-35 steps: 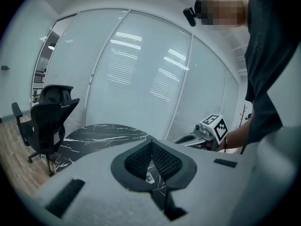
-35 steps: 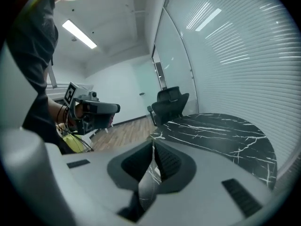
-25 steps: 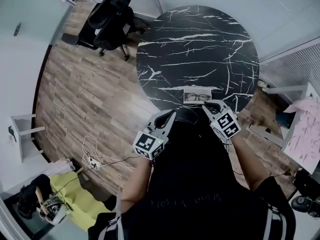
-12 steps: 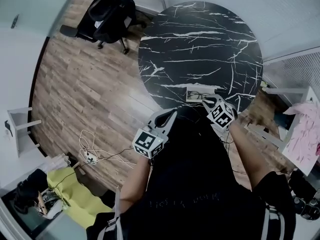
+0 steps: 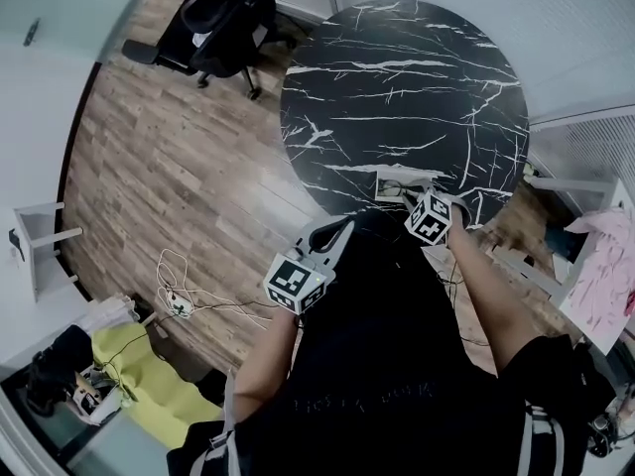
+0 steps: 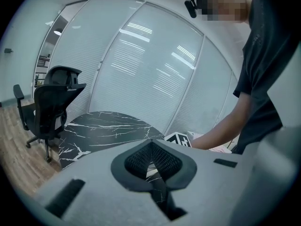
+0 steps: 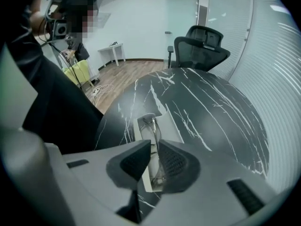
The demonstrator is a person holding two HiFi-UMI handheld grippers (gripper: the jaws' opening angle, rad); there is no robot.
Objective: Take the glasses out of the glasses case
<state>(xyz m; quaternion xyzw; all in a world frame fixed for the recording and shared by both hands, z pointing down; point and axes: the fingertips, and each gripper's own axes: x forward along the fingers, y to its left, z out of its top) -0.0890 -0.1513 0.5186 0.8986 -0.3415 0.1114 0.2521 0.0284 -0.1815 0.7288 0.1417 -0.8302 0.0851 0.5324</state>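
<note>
An open white glasses case (image 5: 395, 182) lies at the near edge of the round black marble table (image 5: 397, 77). In the right gripper view the glasses (image 7: 154, 128) lie inside the case (image 7: 168, 126), seen end on. My right gripper (image 7: 153, 157) hangs just over the case's near end. Its jaws stand a narrow gap apart, and the frame shows through that gap. In the head view this gripper (image 5: 421, 198) reaches the case's right end. My left gripper (image 5: 333, 234) is held back at the person's body, short of the table, its jaws (image 6: 150, 145) closed together on nothing.
A black office chair (image 5: 223, 8) stands on the wood floor beyond the table's left side. Cables (image 5: 184, 300) and a yellow bundle (image 5: 134, 370) lie on the floor at left. A white side table (image 5: 35, 241) stands far left, and pink cloth (image 5: 595, 266) lies at right.
My right gripper has moved forward and up the picture to the glasses case. The left gripper has stayed in place, and the case has not moved.
</note>
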